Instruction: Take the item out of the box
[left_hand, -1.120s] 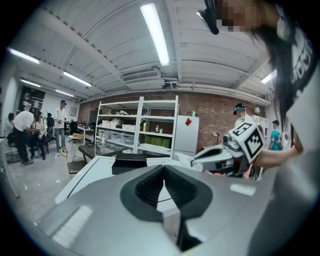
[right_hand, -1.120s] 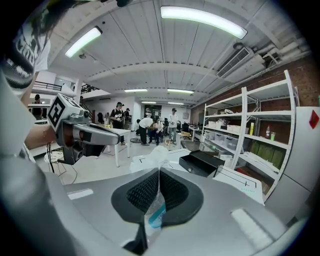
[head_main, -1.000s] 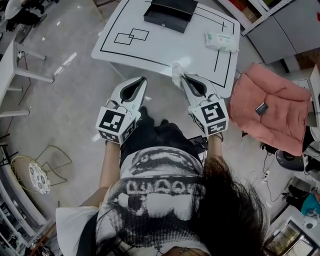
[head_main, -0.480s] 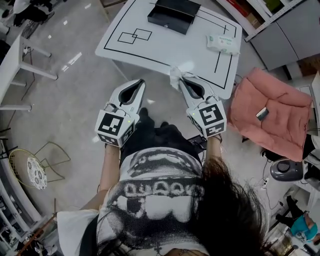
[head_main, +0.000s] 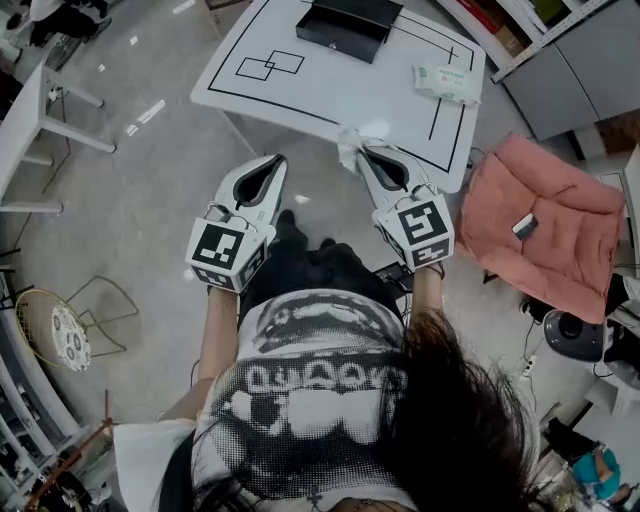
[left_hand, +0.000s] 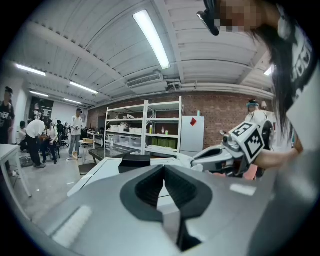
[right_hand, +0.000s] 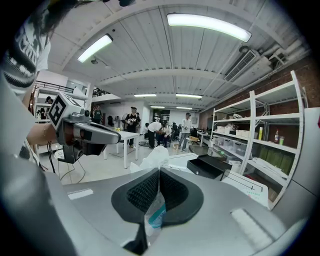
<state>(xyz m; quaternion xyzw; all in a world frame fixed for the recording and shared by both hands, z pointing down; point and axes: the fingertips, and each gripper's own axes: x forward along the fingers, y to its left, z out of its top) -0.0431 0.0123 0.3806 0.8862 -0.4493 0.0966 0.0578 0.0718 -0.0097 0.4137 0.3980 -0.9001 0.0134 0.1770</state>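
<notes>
Over the glossy grey floor, the left gripper has its jaws closed on nothing, just short of the white table marked with black lines (the black box sits at its far edge). The right gripper pinches the clear plastic packet at the table's near edge, well apart from the box, with a pink cushion further right.

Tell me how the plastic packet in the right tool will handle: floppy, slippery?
Probably floppy: the plastic packet crumples above the right tool and hangs loose behind the pinch. Likely light: a pinch on thin film alone carries it. Possibly slippery: the film looks clear and glossy, so it could slide out.
</notes>
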